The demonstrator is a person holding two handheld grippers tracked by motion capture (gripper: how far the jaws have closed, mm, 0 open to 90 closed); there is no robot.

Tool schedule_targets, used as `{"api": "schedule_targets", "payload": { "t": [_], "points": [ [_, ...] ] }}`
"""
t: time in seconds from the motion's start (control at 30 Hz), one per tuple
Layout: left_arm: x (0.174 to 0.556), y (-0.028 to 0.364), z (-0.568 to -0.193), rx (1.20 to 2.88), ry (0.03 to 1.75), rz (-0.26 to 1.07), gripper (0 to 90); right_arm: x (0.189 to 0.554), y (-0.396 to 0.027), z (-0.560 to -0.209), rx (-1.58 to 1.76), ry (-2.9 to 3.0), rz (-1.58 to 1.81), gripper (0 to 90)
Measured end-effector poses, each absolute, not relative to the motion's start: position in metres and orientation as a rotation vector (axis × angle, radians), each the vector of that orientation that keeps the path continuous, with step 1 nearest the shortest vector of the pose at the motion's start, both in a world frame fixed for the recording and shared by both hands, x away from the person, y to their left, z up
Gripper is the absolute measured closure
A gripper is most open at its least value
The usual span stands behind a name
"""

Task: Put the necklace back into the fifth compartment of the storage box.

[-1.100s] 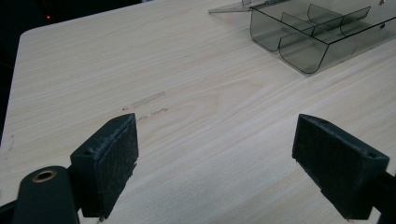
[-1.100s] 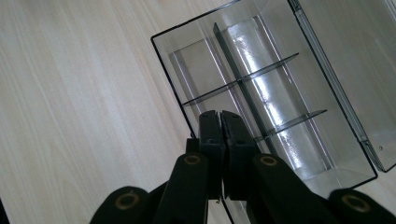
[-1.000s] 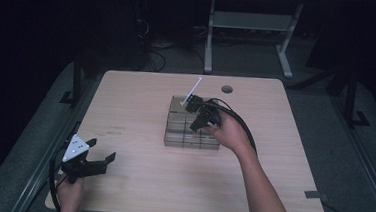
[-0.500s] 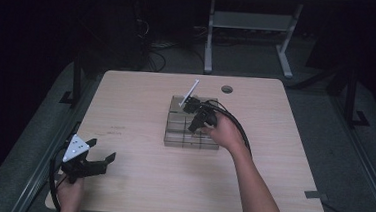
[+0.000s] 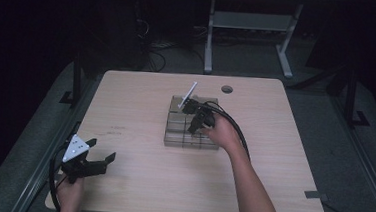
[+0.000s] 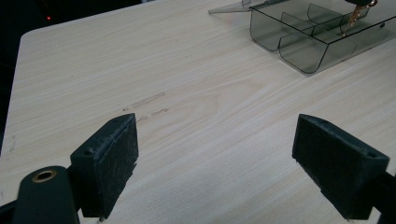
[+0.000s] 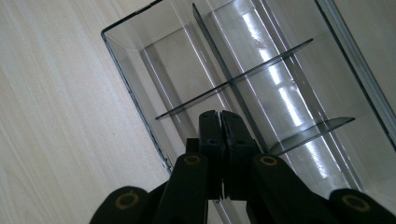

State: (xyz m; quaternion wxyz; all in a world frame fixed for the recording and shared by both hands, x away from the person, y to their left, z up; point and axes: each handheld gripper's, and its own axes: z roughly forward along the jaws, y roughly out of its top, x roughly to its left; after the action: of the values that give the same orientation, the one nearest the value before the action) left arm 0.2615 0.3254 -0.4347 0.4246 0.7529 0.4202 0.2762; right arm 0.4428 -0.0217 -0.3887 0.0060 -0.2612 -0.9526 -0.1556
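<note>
On the pale wood table (image 5: 141, 98), the right gripper (image 7: 219, 122), jaws pressed together and empty, hovers over the clear divided tray (image 7: 275, 84) stretching toward one o'clock, while the left gripper (image 5: 103, 159) idles wide at seven o'clock.

Smoky grey tray (image 7: 140, 70), black claw (image 7: 219, 116)

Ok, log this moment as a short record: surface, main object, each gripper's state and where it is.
surface: wooden table
main object: clear divided organizer box, compartments look empty
right gripper: shut, nothing visible between the pads, over the box
left gripper: open, nothing between the pads, near the table's front left corner
contact with box: cannot tell
</note>
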Motion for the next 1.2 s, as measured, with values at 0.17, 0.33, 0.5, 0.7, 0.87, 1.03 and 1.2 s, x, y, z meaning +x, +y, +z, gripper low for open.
{"api": "schedule_targets", "payload": {
  "t": [0.17, 0.33, 0.5, 0.7, 0.87, 1.03, 1.2],
  "points": [
    [0.262, 0.326, -0.435, 1.884, 1.052, 0.690, 14.2, 0.445, -0.023, -0.397, -0.832, -2.968, -0.488, 87.9],
    [0.262, 0.327, -0.435, 1.884, 1.054, 0.690, 14.2, 0.448, -0.024, -0.403, -0.845, -2.953, -0.483, 87.9],
    [0.262, 0.326, -0.435, 1.880, 1.058, 0.688, 14.2, 0.450, -0.024, -0.408, -0.848, -2.947, -0.480, 87.8],
    [0.262, 0.326, -0.435, 1.879, 1.060, 0.688, 14.2, 0.451, -0.024, -0.412, -0.854, -2.938, -0.474, 87.8],
    [0.263, 0.326, -0.434, 1.881, 1.058, 0.691, 14.2, 0.452, -0.022, -0.414, -0.842, -2.937, -0.472, 87.7],
    [0.263, 0.326, -0.434, 1.879, 1.061, 0.691, 14.2, 0.452, -0.021, -0.415, -0.835, -2.934, -0.474, 87.7],
    [0.263, 0.326, -0.435, 1.886, 1.060, 0.690, 14.2, 0.453, -0.022, -0.417, -0.833, -2.928, -0.472, 87.3]
  ]
}}
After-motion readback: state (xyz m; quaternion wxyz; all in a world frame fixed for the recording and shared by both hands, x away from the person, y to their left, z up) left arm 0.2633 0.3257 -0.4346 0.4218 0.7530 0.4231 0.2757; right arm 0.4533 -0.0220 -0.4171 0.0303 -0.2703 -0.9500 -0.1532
